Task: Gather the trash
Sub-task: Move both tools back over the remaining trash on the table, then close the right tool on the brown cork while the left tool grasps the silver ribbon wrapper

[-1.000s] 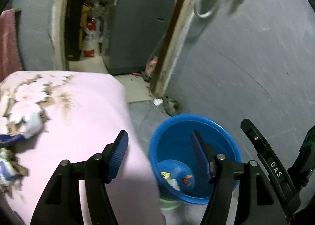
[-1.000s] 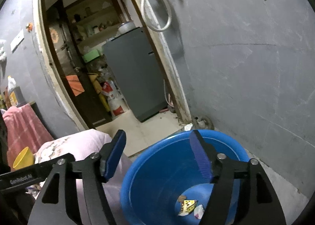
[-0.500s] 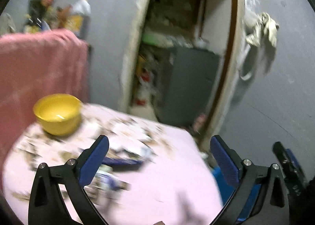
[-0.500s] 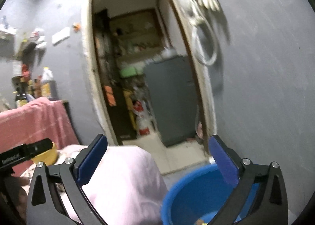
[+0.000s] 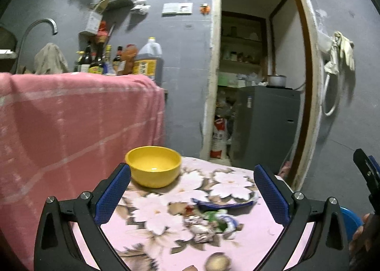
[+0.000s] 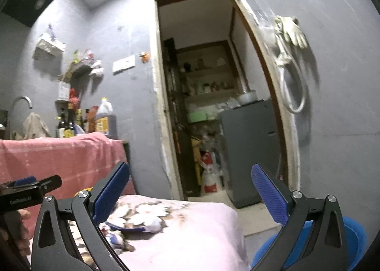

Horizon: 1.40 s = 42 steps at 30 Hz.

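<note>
Crumpled wrappers (image 5: 211,222) and a flat blue packet (image 5: 223,203) lie on the pink flowered tablecloth (image 5: 163,209). My left gripper (image 5: 192,195) hovers over the table, open wide, with nothing between its blue pads. The same wrappers (image 6: 129,228) show in the right wrist view, low and left. My right gripper (image 6: 190,192) is open and empty, pointing at the doorway past the table's corner. The blue basin (image 6: 353,233) sits on the floor at lower right, its rim (image 5: 350,220) just peeking out beside the table.
A yellow bowl (image 5: 153,169) stands at the table's far side. A pink cloth (image 5: 71,128) hangs at left under bottles (image 5: 99,62) and a faucet (image 5: 42,26). The open doorway (image 6: 213,105) holds a grey cabinet (image 6: 249,150). A person's hand (image 5: 361,235) shows at the right edge.
Both grippers opened wide and swung up and left, away from the blue basin toward the table. The basin's inside with trash has left both views; the bowl and wrappers came into view.
</note>
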Available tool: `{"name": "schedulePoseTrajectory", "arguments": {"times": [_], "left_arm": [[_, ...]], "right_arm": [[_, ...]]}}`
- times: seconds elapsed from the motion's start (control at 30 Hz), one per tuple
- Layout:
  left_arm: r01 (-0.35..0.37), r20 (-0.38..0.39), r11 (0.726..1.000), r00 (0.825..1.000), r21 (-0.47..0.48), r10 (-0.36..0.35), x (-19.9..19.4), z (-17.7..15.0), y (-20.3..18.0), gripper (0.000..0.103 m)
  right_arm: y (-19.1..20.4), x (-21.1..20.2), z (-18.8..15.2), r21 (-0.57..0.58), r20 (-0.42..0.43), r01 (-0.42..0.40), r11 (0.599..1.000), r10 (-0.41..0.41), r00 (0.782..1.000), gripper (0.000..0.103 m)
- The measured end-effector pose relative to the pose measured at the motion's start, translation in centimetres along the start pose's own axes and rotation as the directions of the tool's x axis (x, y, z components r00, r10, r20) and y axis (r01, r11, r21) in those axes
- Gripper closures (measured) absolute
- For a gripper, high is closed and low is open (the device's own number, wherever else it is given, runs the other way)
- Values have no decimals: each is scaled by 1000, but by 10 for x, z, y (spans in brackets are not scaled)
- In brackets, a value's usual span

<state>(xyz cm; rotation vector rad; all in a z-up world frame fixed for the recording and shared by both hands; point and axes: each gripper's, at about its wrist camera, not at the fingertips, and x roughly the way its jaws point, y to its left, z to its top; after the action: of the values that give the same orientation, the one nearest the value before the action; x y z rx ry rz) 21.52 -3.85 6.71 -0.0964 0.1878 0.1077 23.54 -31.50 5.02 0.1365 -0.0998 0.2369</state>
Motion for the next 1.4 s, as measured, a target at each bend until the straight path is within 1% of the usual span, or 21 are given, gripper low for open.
{"name": "schedulePoseTrajectory", "arguments": {"times": [0.07, 0.17, 0.33, 0.43, 0.6, 0.7, 0.77, 0.83, 0.9, 1.0, 1.07, 1.1, 1.17, 1.2, 1.23, 1.27, 1.3, 1.33, 1.4], "left_arm": [[-15, -2, 1000, 1000, -5, 15, -3, -2, 10, 2], [-35, -5, 999, 999, -2, 35, -8, -6, 24, 2], [-59, -17, 998, 998, 14, 59, -8, -15, 41, 2], [-68, -19, 998, 997, 16, 68, -6, -21, 50, 2], [-60, -20, 998, 998, 6, 60, -3, -26, 60, 2], [-46, -50, 999, 998, 4, 46, 5, -30, 63, 2], [-27, -88, 1000, 996, 1, 27, 13, -32, 64, 2], [-12, -133, 1000, 991, -4, 12, 22, -34, 65, 2], [2, -179, 1000, 984, -6, -3, 32, -36, 65, 2], [34, -242, 999, 970, -4, -34, 45, -39, 62, 2], [62, -278, 998, 959, 1, -60, 52, -41, 59, 2], [72, -291, 997, 954, 5, -68, 54, -42, 57, 2], [99, -328, 995, 940, 9, -91, 61, -45, 53, 2], [114, -343, 993, 934, 9, -104, 64, -46, 51, 3], [134, -363, 991, 924, 10, -121, 67, -47, 49, 3], [158, -385, 987, 912, 9, -142, 71, -49, 47, 6], [179, -408, 984, 898, 6, -161, 75, -51, 45, 10], [202, -430, 979, 885, 2, -181, 78, -53, 43, 13], [243, -472, 970, 855, -4, -216, 85, -56, 39, 26]], "right_arm": [[10, 1, -1, -21, 2, -24, 999, 24, 1000, 0], [27, 5, -6, -54, -21, -56, 997, 55, 998, 0], [46, 20, -17, -90, -105, -107, 990, 97, 990, 0], [53, 24, -24, -104, -132, -123, 987, 108, 985, 0], [66, 27, -32, -138, -151, -139, 981, 118, 981, 0], [69, 32, -35, -144, -180, -153, 978, 126, 976, 0], [71, 38, -38, -147, -206, -165, 975, 133, 969, 0], [72, 45, -41, -150, -245, -186, 971, 145, 959, 0], [73, 50, -44, -156, -275, -187, 970, 139, 951, 0], [75, 60, -50, -175, -339, -175, 969, 108, 934, 0], [75, 69, -55, -180, -393, -162, 970, 80, 916, 0], [73, 73, -57, -175, -418, -157, 972, 71, 906, 2], [70, 79, -60, -159, -451, -151, 976, 64, 890, 9], [69, 82, -61, -151, -466, -152, 977, 65, 882, 13], [68, 84, -62, -146, -481, -152, 978, 64, 874, 17], [67, 88, -65, -139, -504, -153, 978, 63, 861, 18], [66, 91, -66, -134, -519, -157, 978, 66, 852, 21], [66, 95, -69, -124, -545, -169, 978, 75, 835, 27], [67, 101, -76, -120, -588, -186, 975, 81, 805, 30]]}}
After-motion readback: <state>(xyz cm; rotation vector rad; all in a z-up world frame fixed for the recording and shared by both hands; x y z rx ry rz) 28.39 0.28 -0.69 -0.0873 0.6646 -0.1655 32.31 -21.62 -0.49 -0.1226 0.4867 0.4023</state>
